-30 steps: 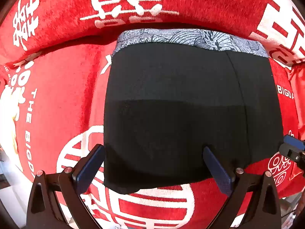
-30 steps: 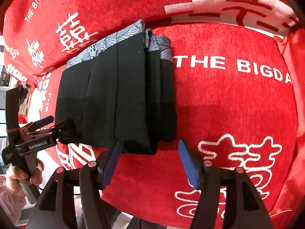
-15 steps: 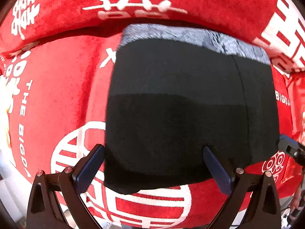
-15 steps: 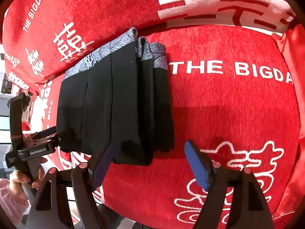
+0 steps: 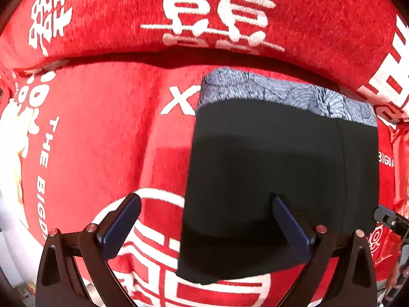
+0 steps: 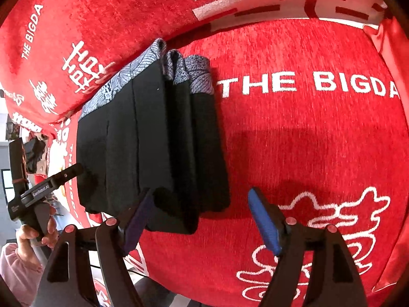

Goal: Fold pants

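Note:
Black folded pants with a grey patterned waistband lie on a red cover; in the right wrist view the pants show several stacked folds. My left gripper is open above their near left edge, with the right finger over the black cloth and the left finger over the red cover. My right gripper is open at their near right corner. That corner shows between its fingers, and the pads do not press it. A hand holds the left gripper at the pants' far side.
The red cover with white characters and lettering spans the seat, and a back cushion rises behind the waistband. Bare red seat lies right of the pants. The seat's front edge drops off at the lower left.
My left gripper slid to the left, so the pants now sit to the right in its view. My right gripper's jaws have widened and it has come slightly closer to the pants' corner.

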`<state>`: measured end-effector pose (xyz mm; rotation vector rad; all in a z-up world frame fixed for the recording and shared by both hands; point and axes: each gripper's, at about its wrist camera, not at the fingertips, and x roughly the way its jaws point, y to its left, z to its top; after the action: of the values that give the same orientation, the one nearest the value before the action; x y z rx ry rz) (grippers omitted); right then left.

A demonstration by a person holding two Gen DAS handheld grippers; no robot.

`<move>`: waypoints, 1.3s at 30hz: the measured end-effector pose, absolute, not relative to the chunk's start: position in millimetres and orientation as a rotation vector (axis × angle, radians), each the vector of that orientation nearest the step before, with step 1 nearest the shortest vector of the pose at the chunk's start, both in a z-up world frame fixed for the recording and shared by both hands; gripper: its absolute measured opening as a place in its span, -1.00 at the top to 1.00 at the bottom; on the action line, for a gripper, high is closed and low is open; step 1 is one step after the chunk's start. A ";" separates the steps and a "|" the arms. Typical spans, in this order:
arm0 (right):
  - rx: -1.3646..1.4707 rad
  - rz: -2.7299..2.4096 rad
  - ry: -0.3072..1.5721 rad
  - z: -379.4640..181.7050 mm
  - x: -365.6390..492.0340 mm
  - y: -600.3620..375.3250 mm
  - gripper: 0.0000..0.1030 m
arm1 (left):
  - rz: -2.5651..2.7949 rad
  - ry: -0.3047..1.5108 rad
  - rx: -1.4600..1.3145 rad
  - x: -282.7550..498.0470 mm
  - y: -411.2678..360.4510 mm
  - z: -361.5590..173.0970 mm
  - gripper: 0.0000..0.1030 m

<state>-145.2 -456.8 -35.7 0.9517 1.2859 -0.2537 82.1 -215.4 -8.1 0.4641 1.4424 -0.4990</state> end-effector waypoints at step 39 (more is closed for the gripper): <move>1.081 0.136 1.264 -88.8 -88.6 -482.9 -0.72 | -0.945 1.639 0.236 134.3 -229.1 -76.0 -1.00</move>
<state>-88.6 -482.9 -88.8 1.0807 1.2644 0.1358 134.3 -229.1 -76.0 0.2360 1.6388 -0.9451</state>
